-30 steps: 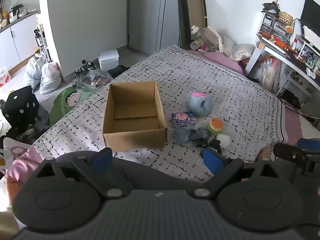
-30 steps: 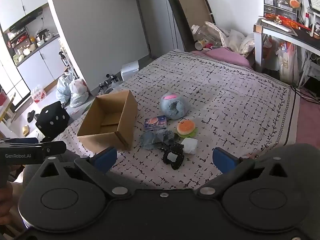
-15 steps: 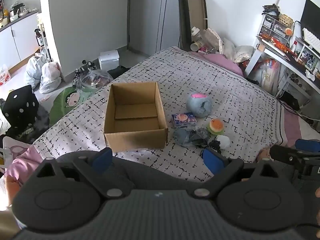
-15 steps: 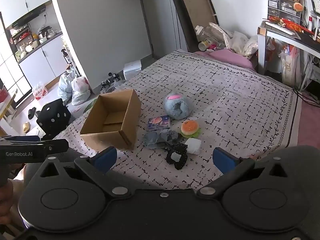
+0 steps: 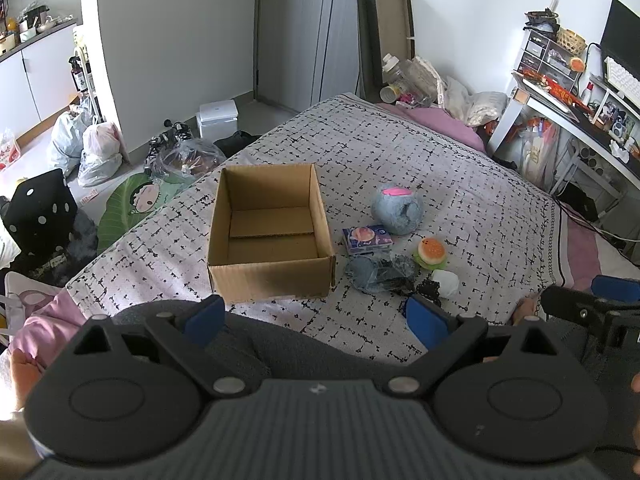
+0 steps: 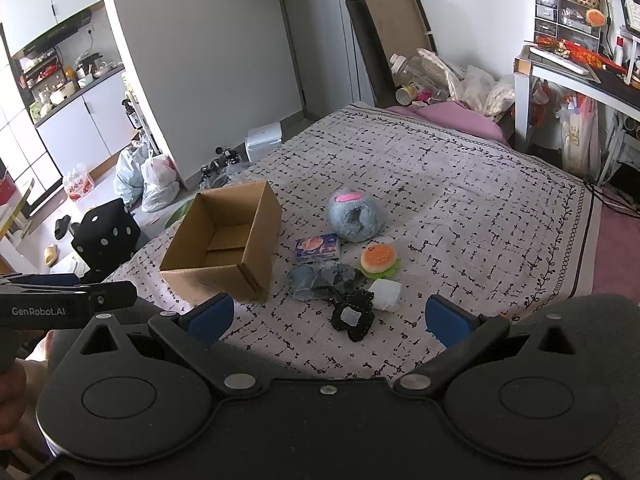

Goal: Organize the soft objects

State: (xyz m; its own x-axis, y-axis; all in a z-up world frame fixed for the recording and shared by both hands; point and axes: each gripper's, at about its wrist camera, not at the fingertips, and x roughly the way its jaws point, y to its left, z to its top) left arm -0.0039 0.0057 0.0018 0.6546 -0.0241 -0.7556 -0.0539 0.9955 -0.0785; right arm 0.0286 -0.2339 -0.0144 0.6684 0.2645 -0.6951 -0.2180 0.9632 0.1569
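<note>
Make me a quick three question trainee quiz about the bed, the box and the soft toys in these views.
1. True or false: the cardboard box already holds a toy.
2. Which item lies nearest the right tool: A the grey plush ball, B the black scrunchie, C the burger toy?
3. Fill in: both the left tool and the right tool are ____, holding nothing.

Key: 1 false, the box is empty. 2 B. 3 open.
</note>
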